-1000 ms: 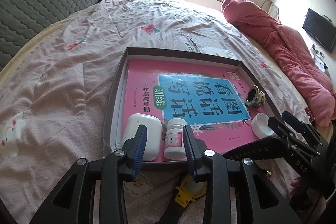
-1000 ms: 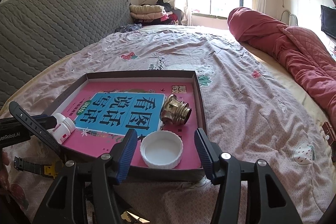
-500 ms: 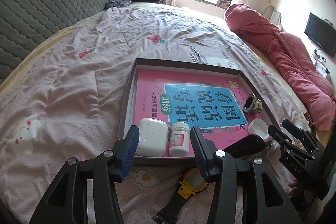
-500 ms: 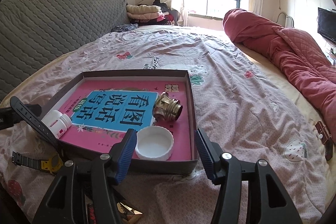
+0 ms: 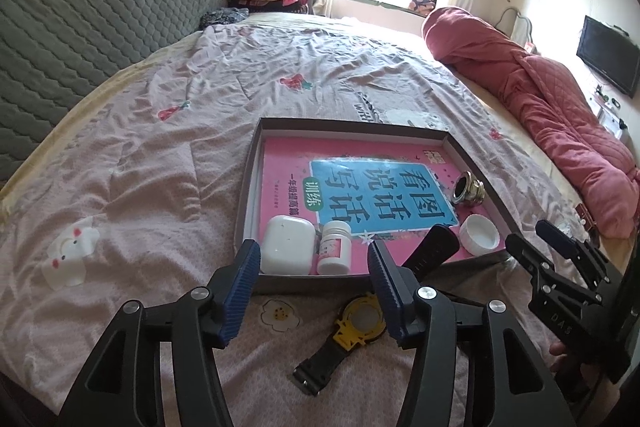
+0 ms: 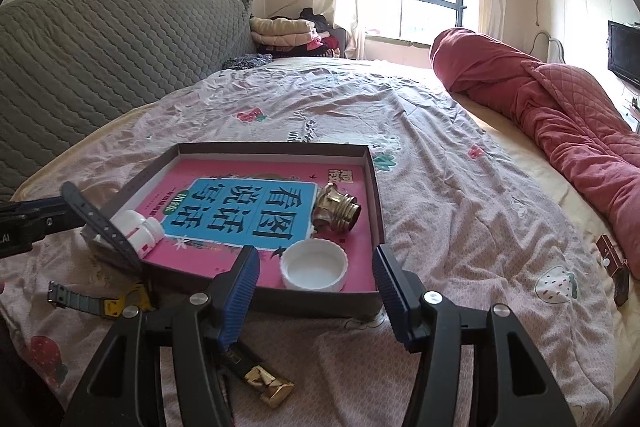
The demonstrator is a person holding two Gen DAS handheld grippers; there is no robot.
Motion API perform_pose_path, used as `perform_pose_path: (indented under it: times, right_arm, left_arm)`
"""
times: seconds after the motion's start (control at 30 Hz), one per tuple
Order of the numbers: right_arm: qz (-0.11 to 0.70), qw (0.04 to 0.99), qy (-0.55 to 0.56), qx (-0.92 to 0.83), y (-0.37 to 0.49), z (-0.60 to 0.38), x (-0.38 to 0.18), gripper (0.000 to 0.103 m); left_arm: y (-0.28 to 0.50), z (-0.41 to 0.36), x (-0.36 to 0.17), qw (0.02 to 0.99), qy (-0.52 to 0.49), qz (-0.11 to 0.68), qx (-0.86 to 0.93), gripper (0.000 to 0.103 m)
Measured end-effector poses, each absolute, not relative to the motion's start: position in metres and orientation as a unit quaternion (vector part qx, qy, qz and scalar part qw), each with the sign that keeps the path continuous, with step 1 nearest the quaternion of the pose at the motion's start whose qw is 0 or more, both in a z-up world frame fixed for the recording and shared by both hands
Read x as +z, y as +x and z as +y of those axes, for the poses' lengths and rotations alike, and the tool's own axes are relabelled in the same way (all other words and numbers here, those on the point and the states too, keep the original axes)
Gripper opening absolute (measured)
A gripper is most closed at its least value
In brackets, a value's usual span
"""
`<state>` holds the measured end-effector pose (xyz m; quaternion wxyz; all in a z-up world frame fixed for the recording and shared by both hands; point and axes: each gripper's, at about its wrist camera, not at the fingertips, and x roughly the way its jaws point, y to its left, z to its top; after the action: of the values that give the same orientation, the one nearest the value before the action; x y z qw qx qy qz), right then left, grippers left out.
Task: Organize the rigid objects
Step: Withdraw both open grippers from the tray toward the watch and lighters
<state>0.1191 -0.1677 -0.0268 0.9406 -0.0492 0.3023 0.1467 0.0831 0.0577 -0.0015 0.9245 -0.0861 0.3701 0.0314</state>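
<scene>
A shallow dark box [image 5: 248, 187] [image 6: 376, 187] lies on the bed with a pink book [image 5: 288, 163] in it. On the book are a white earbud case [image 5: 288, 245], a small white pill bottle [image 5: 335, 247] [image 6: 136, 233], a white cap [image 5: 479, 234] [image 6: 314, 264] and a brass fitting [image 5: 468, 188] [image 6: 335, 207]. A black and yellow watch [image 5: 352, 327] [image 6: 92, 303] lies on the sheet in front of the box, one strap up over its rim. My left gripper [image 5: 314, 289] is open and empty above the watch. My right gripper [image 6: 316, 291] is open and empty just before the cap.
A gold and black object [image 6: 264, 383] lies on the sheet under my right gripper. A small brown item [image 6: 614, 263] lies at the right. A red quilt roll [image 6: 540, 107] runs along the right side. A grey headboard [image 5: 80, 27] stands at the left.
Both grippers have pulled back from the box and risen. My left gripper has opened wider away from the pill bottle, and the watch now shows beneath it.
</scene>
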Motion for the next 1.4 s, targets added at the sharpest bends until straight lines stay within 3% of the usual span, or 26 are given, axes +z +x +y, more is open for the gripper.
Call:
perform_pose_path:
  times: [1.4]
  right_arm:
    - [0.283,0.943,-0.084,0.153,0.033,-0.179,0.003,0.059]
  left_arm:
    - [0.008,0.033,0.046,0.936,-0.053,0.347,0.018,0.061]
